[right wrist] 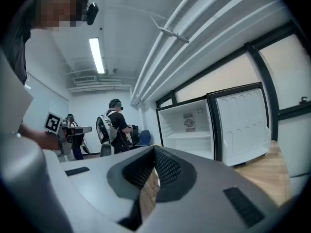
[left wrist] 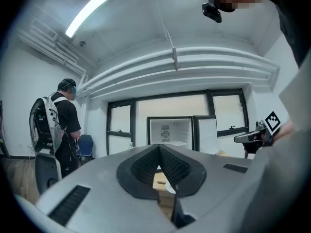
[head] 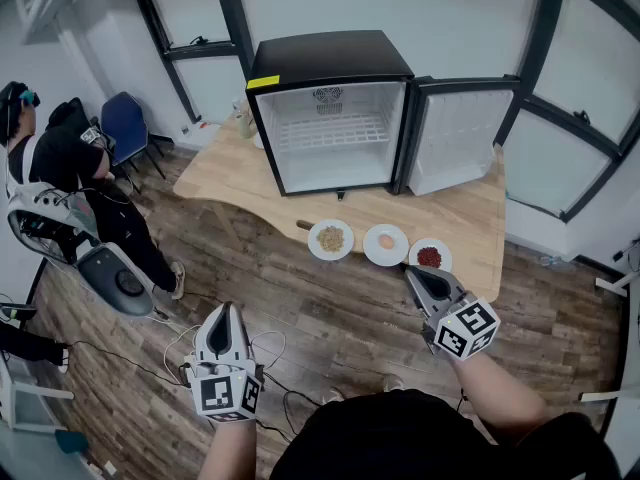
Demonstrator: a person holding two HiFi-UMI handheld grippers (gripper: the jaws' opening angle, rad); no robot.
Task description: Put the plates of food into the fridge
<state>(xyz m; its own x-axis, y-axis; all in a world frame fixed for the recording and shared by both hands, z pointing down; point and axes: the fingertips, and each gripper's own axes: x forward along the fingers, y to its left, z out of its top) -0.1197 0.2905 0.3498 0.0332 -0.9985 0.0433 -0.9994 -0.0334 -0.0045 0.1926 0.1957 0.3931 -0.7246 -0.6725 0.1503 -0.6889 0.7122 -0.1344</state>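
Three white plates sit in a row along the wooden table's [head: 235, 178] front edge: one with grains [head: 330, 239], one with a pale round food [head: 386, 244], one with red food [head: 430, 257]. Behind them stands the small black fridge [head: 335, 118], its door [head: 458, 133] swung wide and its white wire shelf bare. My right gripper [head: 412, 271] is shut and empty, its tip just short of the red-food plate. Over the floor to the left, well short of the table, my left gripper [head: 226, 310] is held shut and empty. Both gripper views face the fridge [left wrist: 170, 130] [right wrist: 189, 130].
A person in black with a backpack [head: 70, 158] stands at the left by a blue chair [head: 125, 123]. A bottle [head: 243, 120] stands on the table left of the fridge. Cables [head: 180, 343] trail over the wood floor near my left gripper. Windows line the back wall.
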